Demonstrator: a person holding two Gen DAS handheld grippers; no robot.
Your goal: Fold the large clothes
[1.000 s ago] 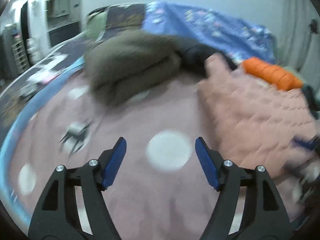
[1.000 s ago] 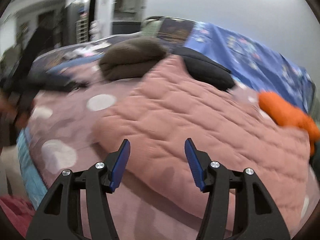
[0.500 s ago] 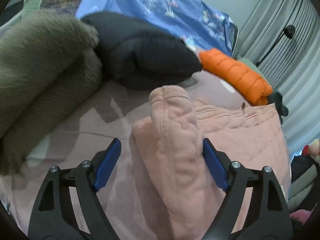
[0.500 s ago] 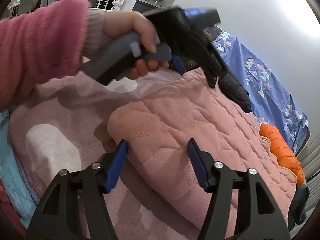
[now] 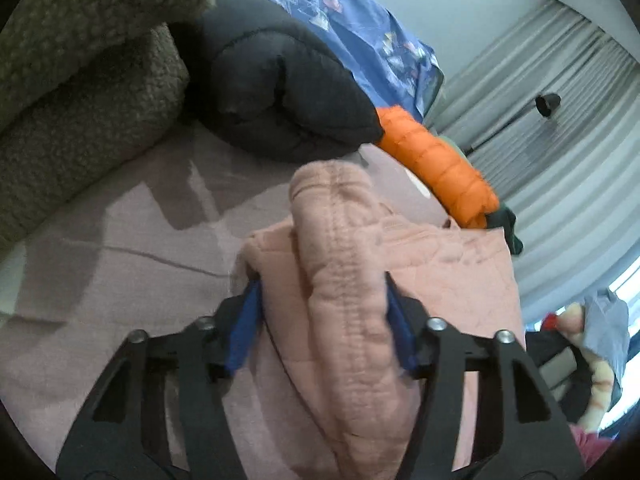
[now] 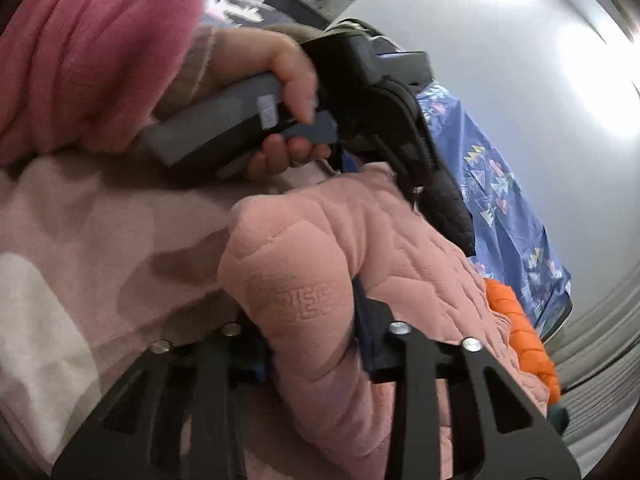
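Note:
A pink quilted garment [image 5: 340, 264] lies on a mauve bedspread [image 5: 120, 248]. In the left wrist view my left gripper [image 5: 324, 320] is shut on a thick fold of its edge. In the right wrist view my right gripper [image 6: 312, 344] is shut on the garment's near corner [image 6: 304, 272], which bulges up between the jaws. The person's hand [image 6: 288, 80] holds the left gripper's grey handle [image 6: 224, 120] just beyond, at the garment's far edge.
A folded olive fleece [image 5: 80, 60], a black padded jacket [image 5: 280, 92] and an orange puffer [image 5: 436, 168] lie along the back of the bed, before a blue patterned cover [image 5: 352, 28]. Grey curtains [image 5: 560, 128] hang at the right. A pink sleeve [image 6: 88, 52] fills the right wrist view's upper left.
Both grippers moved onto the pink garment and closed on it, the left on the far edge fold, the right on the near corner.

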